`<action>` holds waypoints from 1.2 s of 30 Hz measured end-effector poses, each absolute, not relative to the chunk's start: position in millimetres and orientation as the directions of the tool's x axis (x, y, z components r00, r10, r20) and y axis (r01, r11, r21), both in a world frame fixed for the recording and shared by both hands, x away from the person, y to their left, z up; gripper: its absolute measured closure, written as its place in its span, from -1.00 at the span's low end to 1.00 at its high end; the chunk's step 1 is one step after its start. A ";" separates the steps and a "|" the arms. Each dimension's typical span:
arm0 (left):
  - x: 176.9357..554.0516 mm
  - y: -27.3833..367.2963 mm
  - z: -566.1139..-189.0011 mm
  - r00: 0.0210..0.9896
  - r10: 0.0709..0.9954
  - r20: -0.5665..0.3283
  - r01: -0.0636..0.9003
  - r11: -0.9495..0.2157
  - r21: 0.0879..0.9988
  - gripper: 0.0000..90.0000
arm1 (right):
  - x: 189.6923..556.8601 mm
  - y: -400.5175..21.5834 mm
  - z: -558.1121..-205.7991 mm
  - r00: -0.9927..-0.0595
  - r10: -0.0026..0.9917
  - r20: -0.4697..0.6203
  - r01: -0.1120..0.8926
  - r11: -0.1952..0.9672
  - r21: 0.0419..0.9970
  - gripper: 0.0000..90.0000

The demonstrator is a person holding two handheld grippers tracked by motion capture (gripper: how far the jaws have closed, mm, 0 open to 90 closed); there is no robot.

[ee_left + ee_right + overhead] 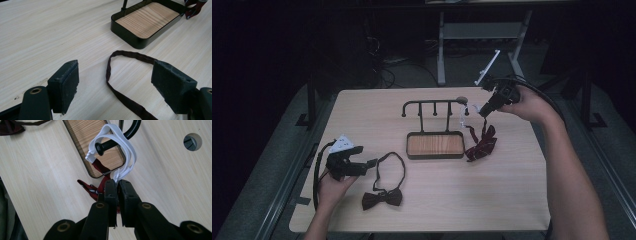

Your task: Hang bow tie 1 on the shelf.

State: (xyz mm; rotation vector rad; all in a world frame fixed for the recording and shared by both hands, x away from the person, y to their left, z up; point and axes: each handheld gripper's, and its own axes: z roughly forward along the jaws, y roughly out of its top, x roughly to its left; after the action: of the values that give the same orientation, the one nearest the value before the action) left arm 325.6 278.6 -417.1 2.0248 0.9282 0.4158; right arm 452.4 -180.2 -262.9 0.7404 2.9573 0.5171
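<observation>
A black hook rack (pixel 434 104) rises from a wooden-bottomed tray (pixel 435 155) at mid-table. A white elastic strap (pixel 125 145) is looped over the rack's right hook end (pixel 100 148). A red striped bow tie (pixel 482 145) hangs from it beside the tray. My right gripper (pixel 118 182) is shut on the strap's lower end, and sits by the rack's right end (pixel 482 109). A dark maroon bow tie (pixel 382 199) lies in front with its strap (pixel 125 98) in a loop. My left gripper (pixel 116 63) rests open on the table, the loop lying between its jaws, untouched.
A round cable hole (pixel 192 142) sits in the tabletop near the right gripper. Bare wood stretches to the left and front of the tray (pixel 130 37). Beyond the far edge stand a grey frame (pixel 441 50) and dark floor.
</observation>
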 end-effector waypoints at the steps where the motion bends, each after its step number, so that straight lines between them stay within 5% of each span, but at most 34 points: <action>1: 325.6 278.6 -417.0 0.669 0.742 -0.045 0.460 -0.366 0.809 -0.51 | 452.5 -180.0 -263.1 -0.884 0.466 0.035 0.450 0.829 0.332 0.86; 36: 325.7 276.6 -418.2 0.670 0.740 -0.049 0.466 -0.369 0.804 -0.51 | 431.3 -185.6 -291.6 -0.908 0.413 0.072 0.409 0.834 0.370 0.49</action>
State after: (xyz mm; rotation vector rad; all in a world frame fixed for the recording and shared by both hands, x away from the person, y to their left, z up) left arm 325.7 276.6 -418.2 2.0324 0.9317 0.4079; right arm 431.3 -185.6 -291.6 0.6724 2.9982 0.6015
